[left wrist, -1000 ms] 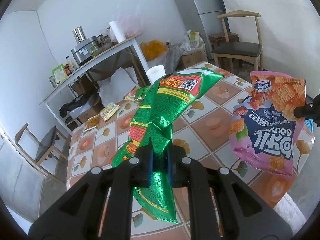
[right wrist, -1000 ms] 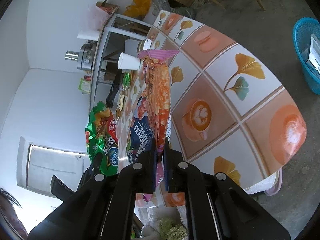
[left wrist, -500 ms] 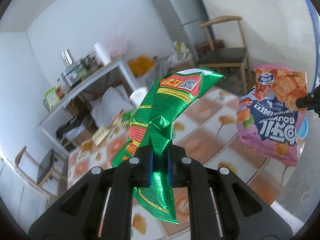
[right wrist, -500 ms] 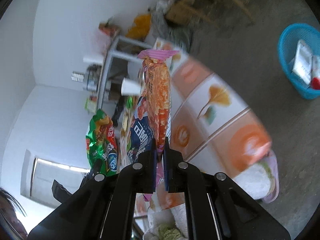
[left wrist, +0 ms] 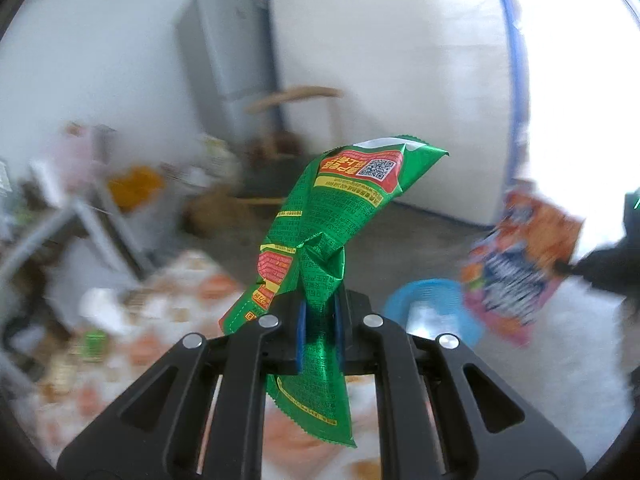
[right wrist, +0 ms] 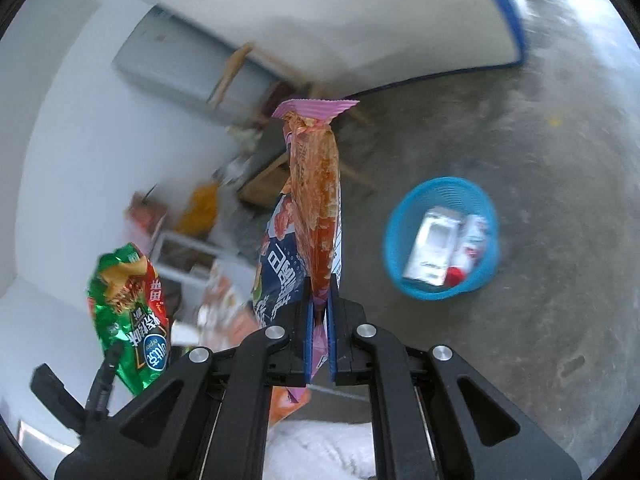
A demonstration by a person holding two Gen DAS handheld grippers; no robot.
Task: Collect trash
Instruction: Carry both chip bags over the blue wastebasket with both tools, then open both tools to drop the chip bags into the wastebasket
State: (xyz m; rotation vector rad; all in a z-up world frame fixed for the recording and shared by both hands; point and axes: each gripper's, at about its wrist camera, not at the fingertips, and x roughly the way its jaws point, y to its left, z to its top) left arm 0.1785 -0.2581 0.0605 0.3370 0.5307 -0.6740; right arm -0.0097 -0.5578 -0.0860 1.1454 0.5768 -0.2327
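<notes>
— Two snack bags are held up at once, one in each tool. How is the green one gripped?

— The left gripper (left wrist: 319,334) is closed down to a narrow slot, and the green bag (left wrist: 332,216) is pinched between its blue pads (left wrist: 301,334) near a crumpled waist. The upper part of the bag is seen standing above the fingers, with a red panel and a QR code near the top; the lower part is seen hanging below them.

— And the other tool?

— The right gripper (right wrist: 318,334) is likewise drawn almost fully together, and the pink and orange bag (right wrist: 314,200) is clamped edge-on between its pads (right wrist: 309,332), with the crimped pink seal at the top. In the left wrist view the same bag (left wrist: 520,268) is seen blurred at the right, held clear of the floor.

— Where is the bin?

— A blue basket (right wrist: 400,272) is seen on the grey concrete floor to the right of the pink bag, well apart from it. A white carton (right wrist: 430,246) and a red and white packet (right wrist: 468,250) are seen lying inside it. In the left view the basket (left wrist: 404,300) is seen low between the two bags, much blurred.

— Anything else?

— A tiled tabletop (left wrist: 168,308) is made out at lower left, too smeared for detail.
</notes>
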